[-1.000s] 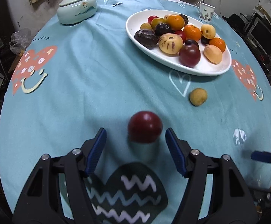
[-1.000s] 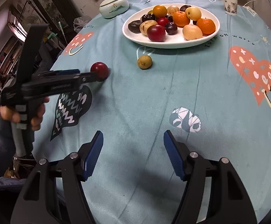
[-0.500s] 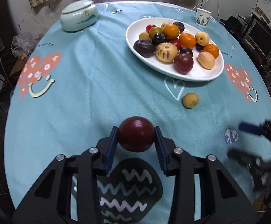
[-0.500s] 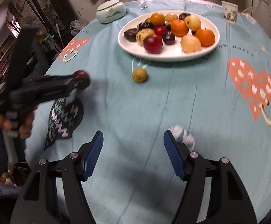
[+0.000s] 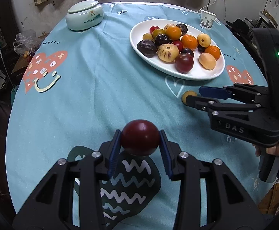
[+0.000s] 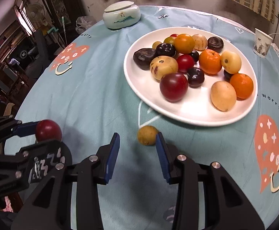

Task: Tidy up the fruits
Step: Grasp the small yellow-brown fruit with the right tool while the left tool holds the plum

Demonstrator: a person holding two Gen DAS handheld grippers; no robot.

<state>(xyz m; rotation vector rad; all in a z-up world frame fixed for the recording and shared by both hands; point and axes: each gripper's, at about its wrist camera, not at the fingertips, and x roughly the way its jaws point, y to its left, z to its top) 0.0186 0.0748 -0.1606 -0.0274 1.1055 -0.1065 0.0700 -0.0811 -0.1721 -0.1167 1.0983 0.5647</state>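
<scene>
My left gripper (image 5: pixel 140 140) is shut on a dark red plum (image 5: pixel 140 137) and holds it just above the blue tablecloth; the plum also shows in the right wrist view (image 6: pixel 48 130). My right gripper (image 6: pixel 137 140) is open, its fingertips either side of a small yellow-brown fruit (image 6: pixel 147 135) lying on the cloth in front of the plate; this fruit also shows in the left wrist view (image 5: pixel 188 95). A white oval plate (image 6: pixel 145 85) holds several fruits: plums, oranges, pale round fruits.
A pale green lidded ceramic jar (image 5: pixel 84 15) stands at the far left of the round table. A paper cup (image 6: pixel 262 43) stands at the far right behind the plate. The table edge drops off on all sides.
My left gripper closed on the red plum and lifted it. My right gripper moved forward across the table to the small yellow-brown fruit, now between its fingertips.
</scene>
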